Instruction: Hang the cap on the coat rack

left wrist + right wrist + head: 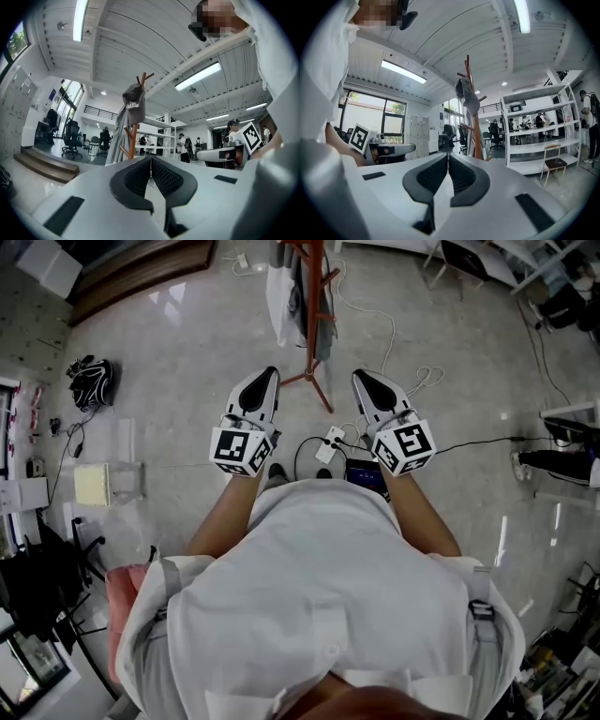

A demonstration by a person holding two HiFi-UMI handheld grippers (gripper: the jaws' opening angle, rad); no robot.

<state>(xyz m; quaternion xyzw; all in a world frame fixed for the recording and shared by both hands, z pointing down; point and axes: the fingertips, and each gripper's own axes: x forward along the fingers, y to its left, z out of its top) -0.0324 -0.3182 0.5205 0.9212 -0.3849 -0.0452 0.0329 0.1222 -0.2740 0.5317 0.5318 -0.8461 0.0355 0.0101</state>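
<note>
Cap (134,104) atop coat rack (132,140), well beyond left claw (151,157), right claw (448,154)

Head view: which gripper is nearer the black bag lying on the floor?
Left. The black bag lies on the floor out to the left of the left gripper. The right gripper is held beyond that one, farther from the bag.

The grey fabric cap with pale lettering (134,104) hangs near the top of the reddish-brown wooden coat rack (132,140). It is draped over an upper peg just below the rack's forked tip, its crown sagging downward. The rack stands upright on splayed legs.
</note>
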